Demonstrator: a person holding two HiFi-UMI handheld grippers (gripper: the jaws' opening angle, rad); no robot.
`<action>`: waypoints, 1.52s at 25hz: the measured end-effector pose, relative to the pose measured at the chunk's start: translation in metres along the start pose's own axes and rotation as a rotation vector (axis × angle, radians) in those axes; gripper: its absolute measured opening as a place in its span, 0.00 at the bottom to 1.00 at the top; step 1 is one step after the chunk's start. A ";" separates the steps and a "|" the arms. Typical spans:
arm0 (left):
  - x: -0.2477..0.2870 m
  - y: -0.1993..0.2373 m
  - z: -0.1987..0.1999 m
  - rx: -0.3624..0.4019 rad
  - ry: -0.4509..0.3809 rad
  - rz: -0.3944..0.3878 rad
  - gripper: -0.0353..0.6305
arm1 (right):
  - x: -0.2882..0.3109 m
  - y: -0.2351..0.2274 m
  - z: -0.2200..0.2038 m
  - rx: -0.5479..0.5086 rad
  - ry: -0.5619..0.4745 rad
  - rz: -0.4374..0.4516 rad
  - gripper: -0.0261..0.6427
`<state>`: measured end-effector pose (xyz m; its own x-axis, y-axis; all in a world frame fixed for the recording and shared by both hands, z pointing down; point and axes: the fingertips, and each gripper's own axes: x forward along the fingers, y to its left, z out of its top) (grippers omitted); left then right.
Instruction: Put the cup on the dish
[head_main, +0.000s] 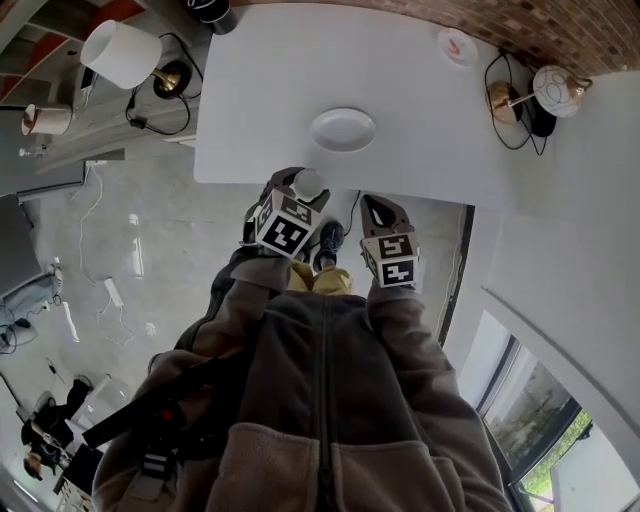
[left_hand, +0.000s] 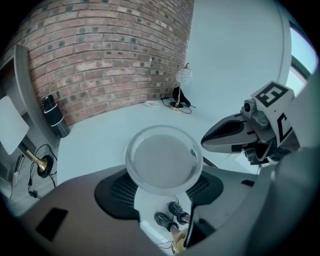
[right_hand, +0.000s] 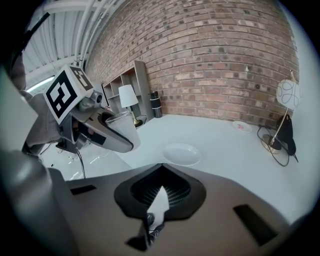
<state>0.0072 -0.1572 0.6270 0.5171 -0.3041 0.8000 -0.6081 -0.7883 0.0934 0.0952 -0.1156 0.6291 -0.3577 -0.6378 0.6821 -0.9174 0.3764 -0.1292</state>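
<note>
White table (head_main: 250, 90) by brick wall (right_hand: 210, 55), dish (head_main: 342, 129) central

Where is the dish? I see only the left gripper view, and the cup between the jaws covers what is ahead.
Observer: In the head view the dish lies on the white table, straight ahead of the cup and apart from it.
Operator: Is the cup over the table?
Observer: Barely. It is at about the table's near edge, short of the dish.
Operator: Does the right gripper hold something?
Observer: No. The right gripper view shows the right gripper with its jaws together and nothing between them.
</note>
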 end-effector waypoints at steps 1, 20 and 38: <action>0.004 0.001 -0.001 -0.002 0.004 0.000 0.44 | 0.002 0.000 -0.003 0.004 0.006 0.005 0.04; 0.085 0.038 0.002 -0.024 0.053 0.023 0.44 | 0.051 -0.045 -0.022 0.048 0.071 0.005 0.04; 0.161 0.059 0.025 0.028 0.049 0.031 0.44 | 0.054 -0.070 -0.035 0.116 0.077 -0.011 0.04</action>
<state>0.0694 -0.2658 0.7463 0.4679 -0.3021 0.8305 -0.6055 -0.7942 0.0522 0.1458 -0.1525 0.7000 -0.3374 -0.5862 0.7366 -0.9367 0.2867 -0.2009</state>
